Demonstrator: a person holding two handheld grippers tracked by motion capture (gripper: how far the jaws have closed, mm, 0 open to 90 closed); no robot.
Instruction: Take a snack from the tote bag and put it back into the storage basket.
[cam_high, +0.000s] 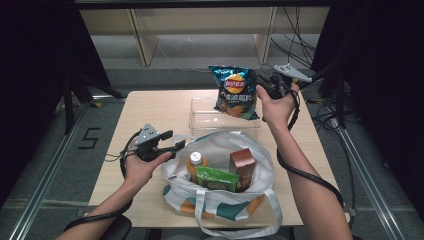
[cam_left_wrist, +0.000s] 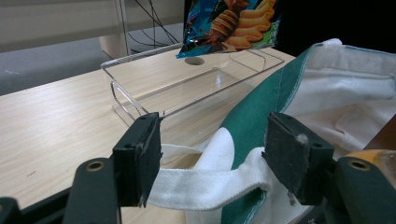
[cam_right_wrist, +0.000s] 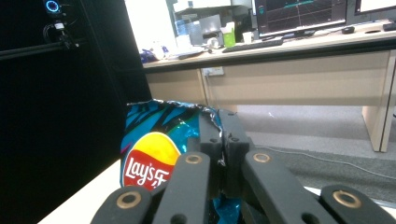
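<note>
A blue Lay's chips bag (cam_high: 235, 92) (cam_right_wrist: 149, 149) hangs in the air over the clear plastic tray (cam_high: 200, 117) (cam_left_wrist: 154, 74), and my right gripper (cam_high: 261, 86) (cam_right_wrist: 219, 121) is shut on its right edge. The bag's lower end (cam_left_wrist: 233, 23) hovers just above the tray's far side. My left gripper (cam_high: 175, 145) (cam_left_wrist: 212, 149) stands open at the left rim of the white and green tote bag (cam_high: 220, 200) (cam_left_wrist: 327, 88). The tote's white strap (cam_left_wrist: 205, 184) runs across the gap between the jaws, and the pads do not squeeze it.
Inside the tote stand an orange bottle with a white cap (cam_high: 196, 162), a green packet (cam_high: 217, 179) and a brown carton (cam_high: 242, 165). The wooden table (cam_high: 150, 110) has bare room at the left. Desks and cables lie beyond the far edge.
</note>
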